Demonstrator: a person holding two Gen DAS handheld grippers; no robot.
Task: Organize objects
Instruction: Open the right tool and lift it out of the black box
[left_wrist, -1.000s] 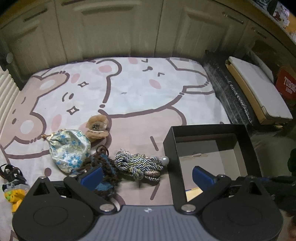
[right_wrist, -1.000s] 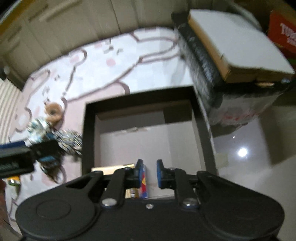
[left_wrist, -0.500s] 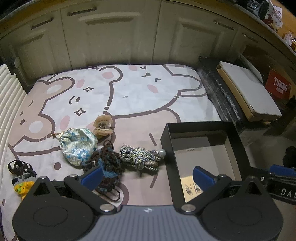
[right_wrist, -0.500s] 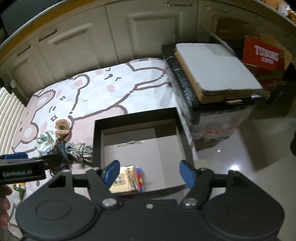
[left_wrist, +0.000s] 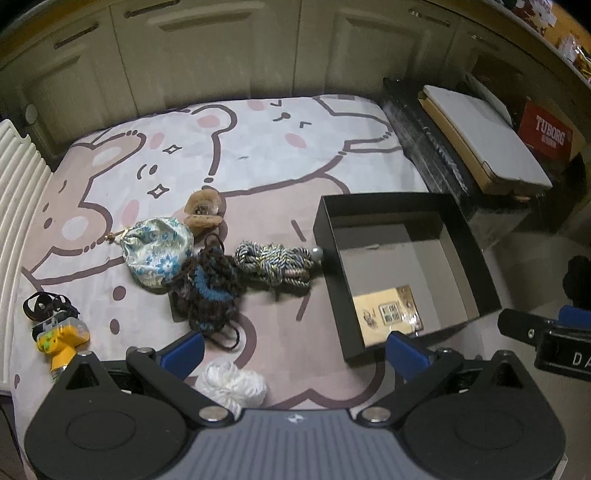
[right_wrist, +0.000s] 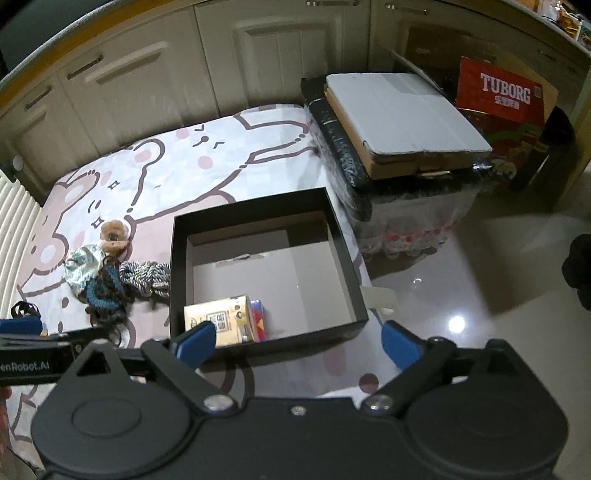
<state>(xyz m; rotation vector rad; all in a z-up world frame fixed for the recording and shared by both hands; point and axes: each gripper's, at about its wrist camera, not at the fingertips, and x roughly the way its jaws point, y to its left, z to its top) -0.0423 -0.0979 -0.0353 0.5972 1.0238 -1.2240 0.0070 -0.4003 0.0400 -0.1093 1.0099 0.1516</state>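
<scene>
Black box on a cartoon mat, both claws empty above it.
The black box (right_wrist: 343, 254) holds a tan packet (right_wrist: 218, 319) at its near-left corner. The right claw (right_wrist: 295, 341) has just been opening, now wide, angled downward; the left claw (left_wrist: 295, 349) is wide too.

Box mostly free, mat crowded at its left
The black box (right_wrist: 343, 254) is bare but for a gold packet (right_wrist: 218, 319) in its near-left corner; a rope bundle (left_wrist: 275, 262) touches its left wall

Right tool (right_wrist: 295, 341) (jaws just opened wide) empty; left tool (left_wrist: 293, 354) open.
</scene>
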